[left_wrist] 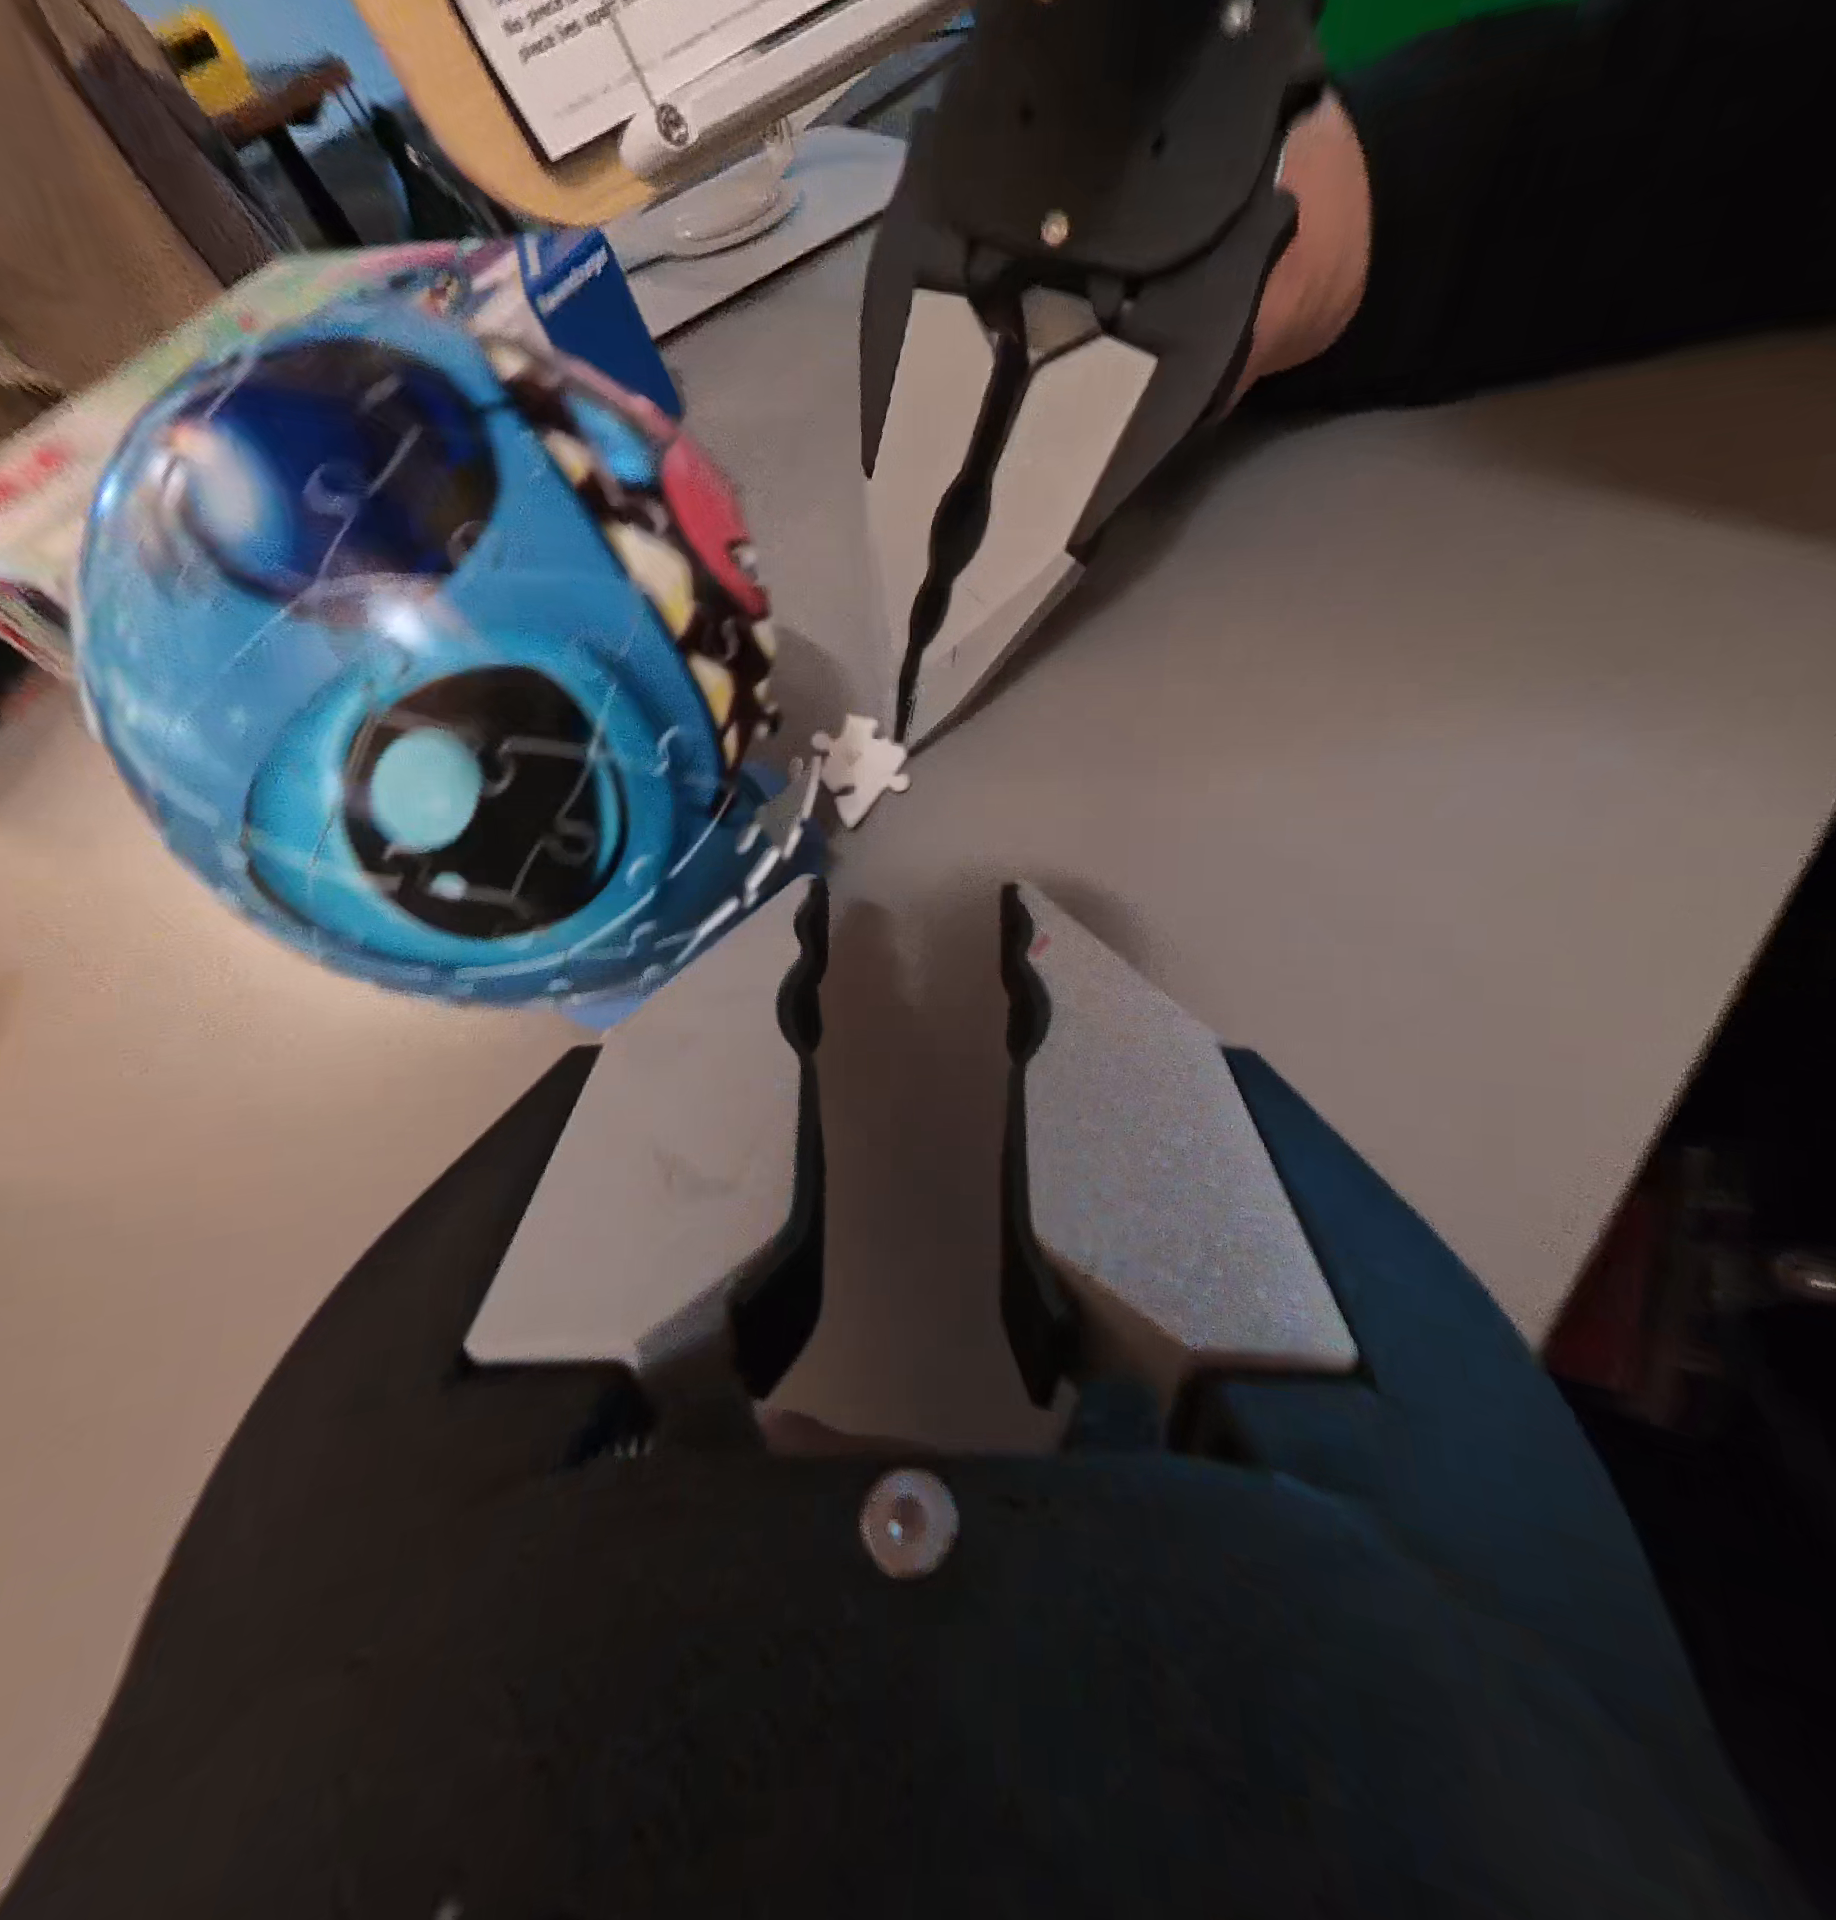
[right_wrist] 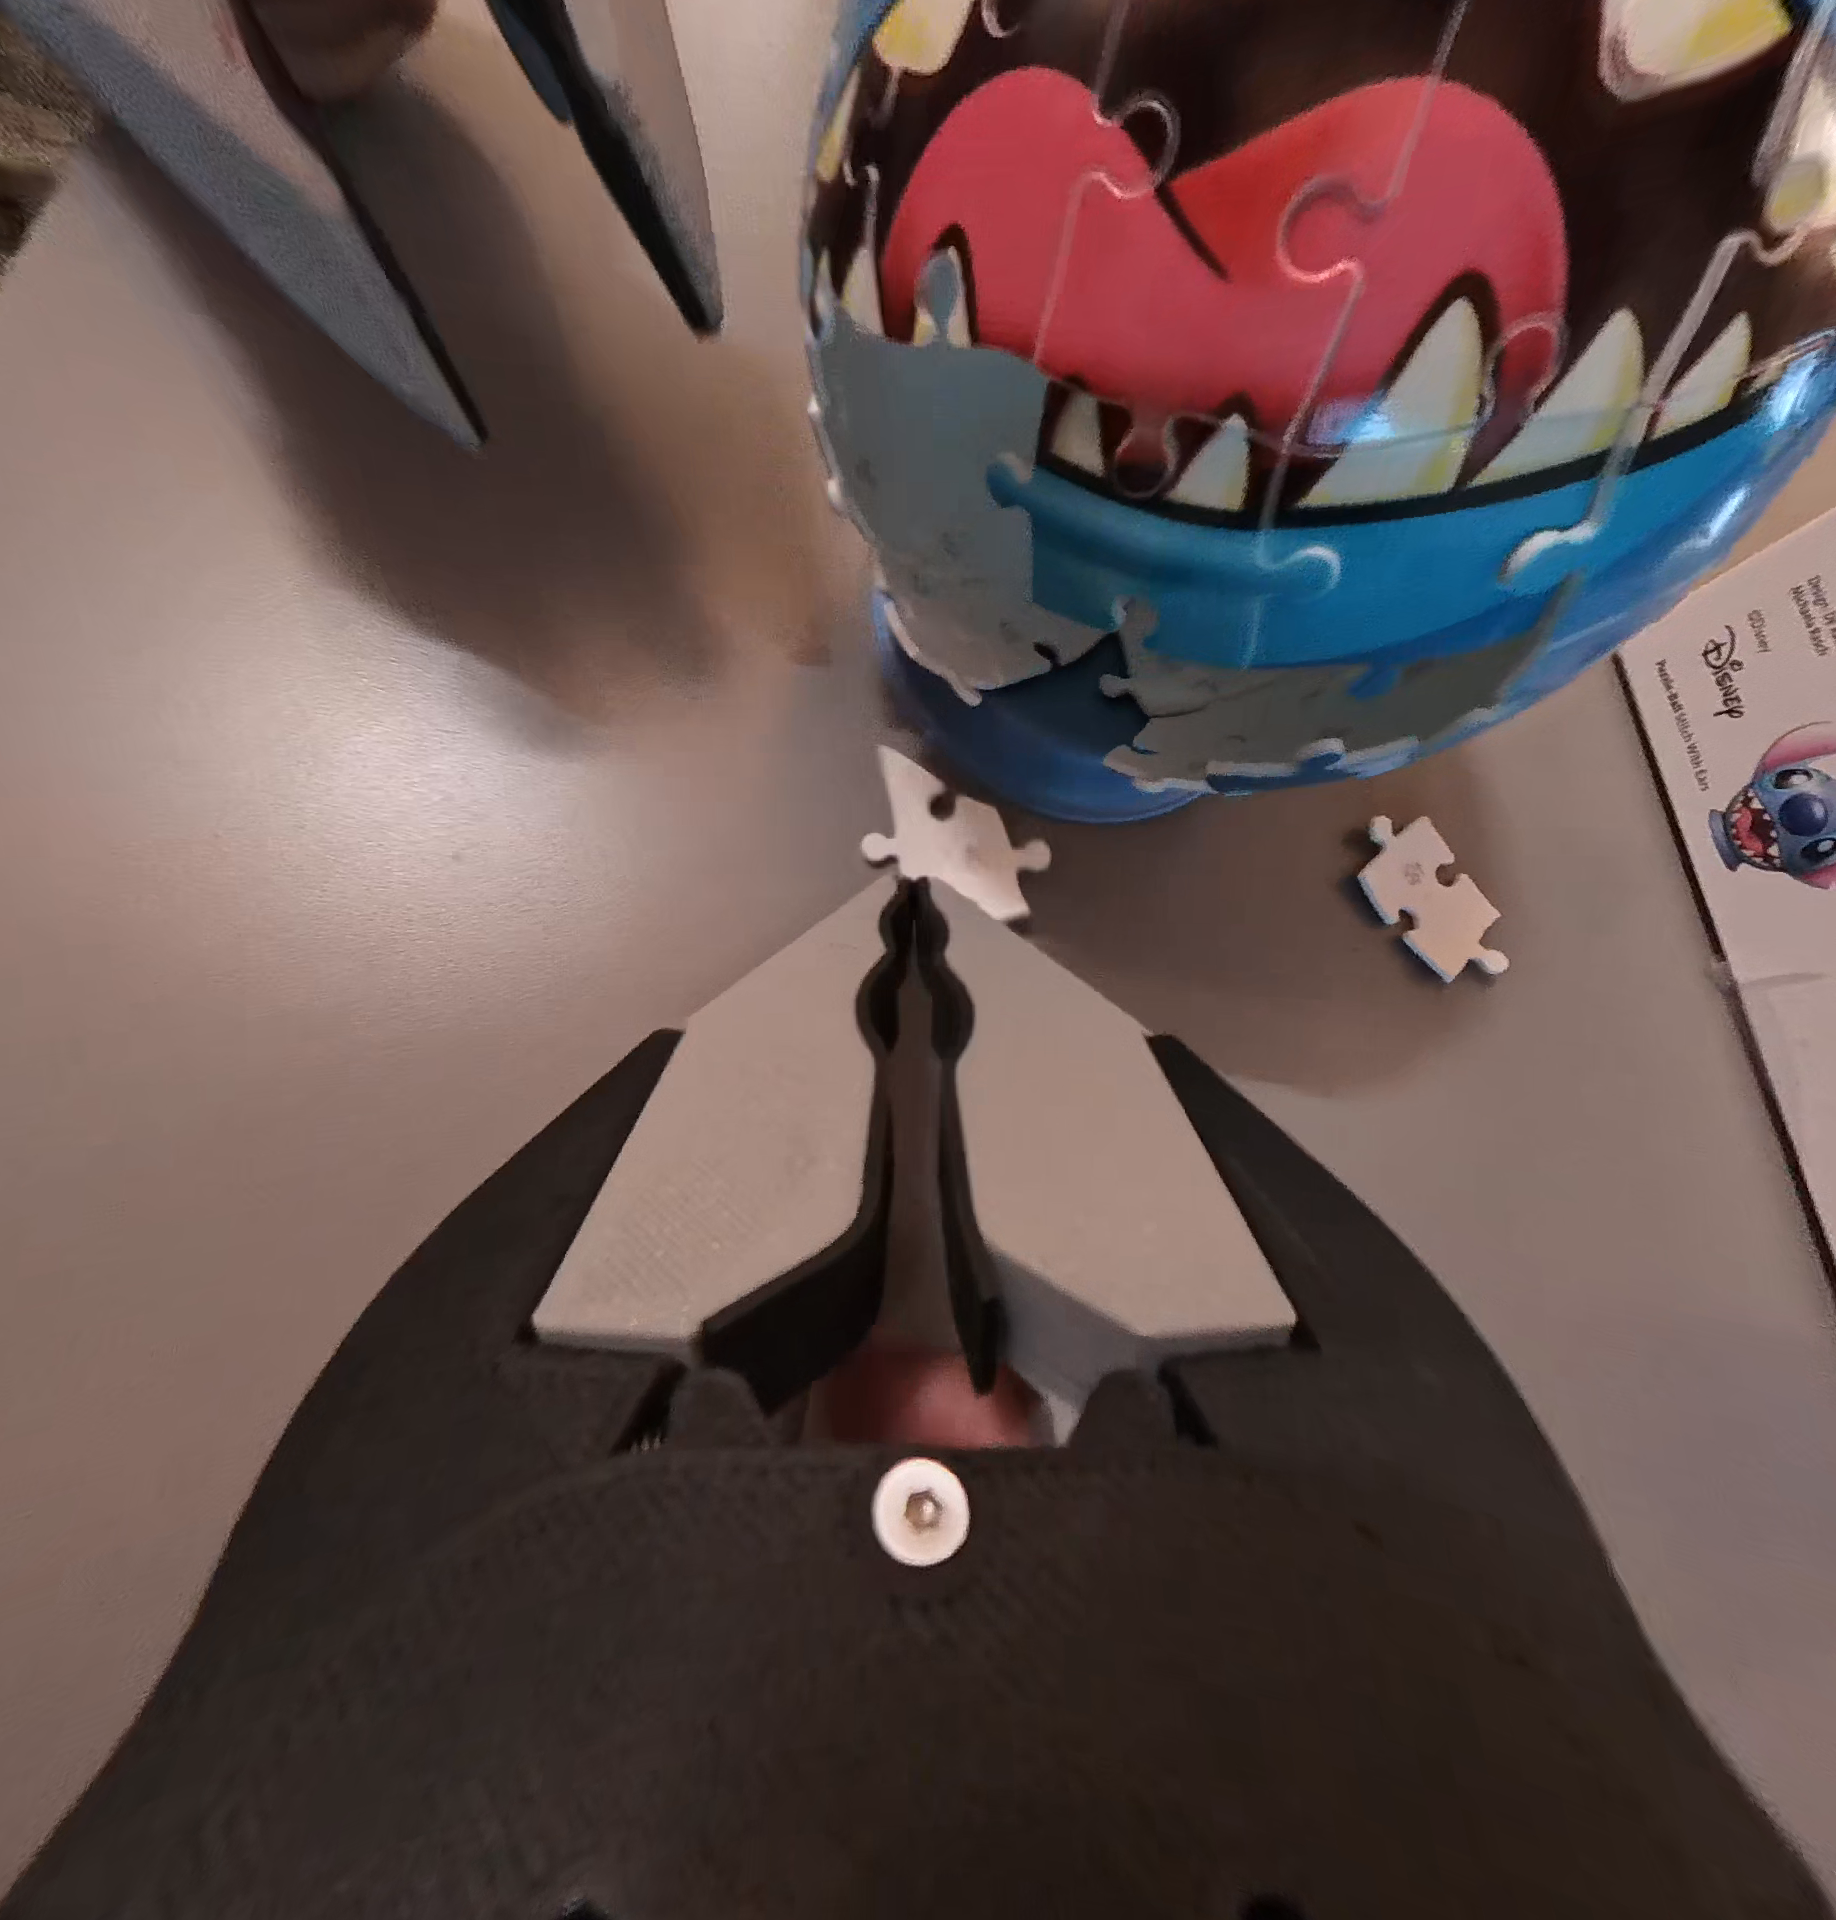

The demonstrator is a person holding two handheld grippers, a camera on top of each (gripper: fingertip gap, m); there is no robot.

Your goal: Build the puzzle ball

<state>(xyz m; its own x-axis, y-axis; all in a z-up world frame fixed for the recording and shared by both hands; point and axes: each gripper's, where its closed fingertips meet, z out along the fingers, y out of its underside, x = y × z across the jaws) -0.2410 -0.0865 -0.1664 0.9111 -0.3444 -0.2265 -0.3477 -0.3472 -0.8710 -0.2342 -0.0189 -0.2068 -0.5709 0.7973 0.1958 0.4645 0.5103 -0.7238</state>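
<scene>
The puzzle ball (left_wrist: 394, 665) is blue with big eyes; in the right wrist view (right_wrist: 1309, 416) it shows a red tongue, teeth and grey gaps low down. It sits on a blue base (right_wrist: 1007, 748). A white puzzle piece (right_wrist: 961, 844) lies white side up by the base, and it also shows in the left wrist view (left_wrist: 862, 767). My right gripper (right_wrist: 912, 891) is shut, its tips touching the piece's near edge, as the left wrist view (left_wrist: 901, 727) also shows. My left gripper (left_wrist: 912, 899) is open and empty, just right of the ball, and appears in the right wrist view (right_wrist: 590, 379).
A second white piece (right_wrist: 1428, 899) lies on the grey table right of the ball. A printed leaflet (right_wrist: 1787, 790) lies at the far right. The puzzle's box (left_wrist: 602, 301) stands behind the ball. The table edge (left_wrist: 1724, 935) runs along the right. A hand (left_wrist: 1319, 239) holds the right gripper. Across from one pair of fingers to the other is roughly 9 cm.
</scene>
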